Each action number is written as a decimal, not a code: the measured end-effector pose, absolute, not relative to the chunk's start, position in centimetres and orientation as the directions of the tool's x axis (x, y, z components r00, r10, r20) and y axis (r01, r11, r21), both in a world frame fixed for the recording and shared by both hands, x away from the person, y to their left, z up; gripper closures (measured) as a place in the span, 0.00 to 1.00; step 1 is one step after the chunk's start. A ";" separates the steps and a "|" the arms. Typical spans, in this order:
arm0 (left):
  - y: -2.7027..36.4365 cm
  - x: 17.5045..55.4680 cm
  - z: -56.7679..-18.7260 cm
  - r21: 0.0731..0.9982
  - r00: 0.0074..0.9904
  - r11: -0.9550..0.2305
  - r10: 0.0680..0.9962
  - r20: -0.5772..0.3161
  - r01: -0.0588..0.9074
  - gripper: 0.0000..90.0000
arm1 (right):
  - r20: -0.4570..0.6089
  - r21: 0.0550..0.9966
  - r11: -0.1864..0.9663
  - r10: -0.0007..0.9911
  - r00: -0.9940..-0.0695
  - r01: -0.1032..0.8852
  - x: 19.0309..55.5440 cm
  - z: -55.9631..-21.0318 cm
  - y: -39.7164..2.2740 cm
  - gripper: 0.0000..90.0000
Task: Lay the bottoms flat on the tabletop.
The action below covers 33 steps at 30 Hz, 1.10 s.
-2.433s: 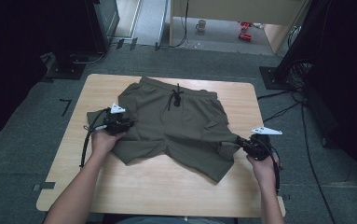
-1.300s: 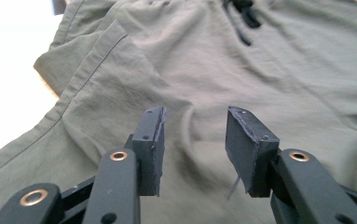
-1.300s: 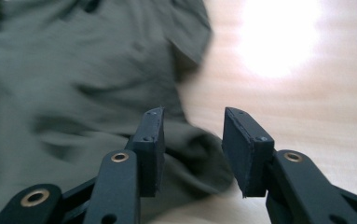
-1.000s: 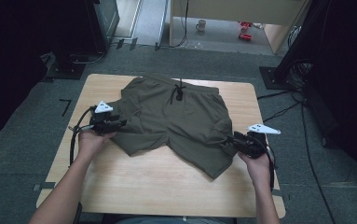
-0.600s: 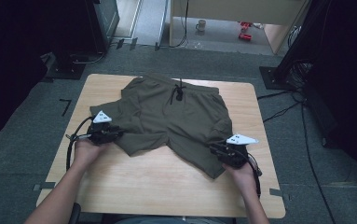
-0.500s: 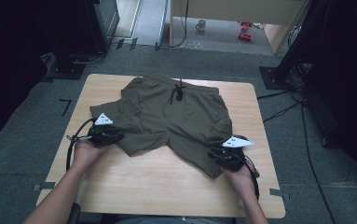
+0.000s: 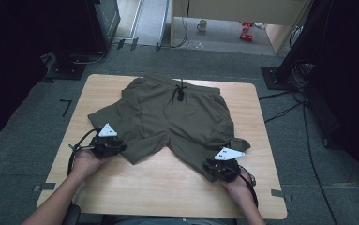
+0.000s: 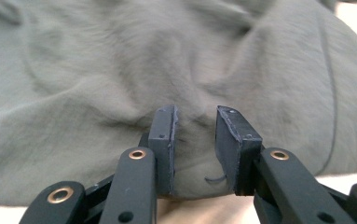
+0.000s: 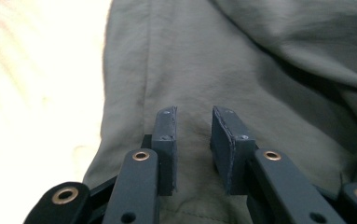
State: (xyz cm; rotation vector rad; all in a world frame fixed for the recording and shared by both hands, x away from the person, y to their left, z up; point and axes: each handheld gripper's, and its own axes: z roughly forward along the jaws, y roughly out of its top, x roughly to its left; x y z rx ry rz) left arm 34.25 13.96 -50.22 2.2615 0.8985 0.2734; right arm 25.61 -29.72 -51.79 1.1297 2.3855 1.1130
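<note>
Olive-green shorts [image 7: 177, 117] lie spread on the wooden table [image 7: 168, 192], waistband toward the far edge and the two legs pointing back at the person; the long axis runs from far edge to near edge, skewed a little. The fabric is plain and matte, creased, with a dark drawstring [image 7: 179, 93] knotted at the middle of the waistband. The leg on the person's left is bunched and drawn outward; the other leg runs down toward the near right corner, with a small flap of cloth turned up beside it. No label or writing can be read.

At the hem of the left leg sits the left gripper [image 8: 195, 140]; its jaws have just been closing, and they stand apart over a raised fold of cloth between the pads, not yet pinching it. The right gripper [image 9: 194, 140] is at the hem of the right leg, jaws likewise parted with flat fabric beneath the gap, not clamped.
</note>
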 end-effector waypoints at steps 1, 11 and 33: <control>13.9 34.0 -50.2 0.661 0.743 -0.531 0.666 -0.060 0.530 0.75 | 0.073 0.746 0.402 0.743 -0.665 0.531 25.3 -51.8 -29.5 0.79; 12.2 31.4 -50.1 0.643 0.791 -0.565 0.602 -0.107 0.517 0.75 | 0.051 0.749 0.448 0.696 -0.716 0.489 24.4 -51.9 -26.3 0.78; 9.8 30.1 -48.9 0.693 0.839 -0.555 0.526 -0.136 0.460 0.66 | 0.065 0.763 0.444 0.669 -0.740 0.469 24.9 -51.3 -22.2 0.69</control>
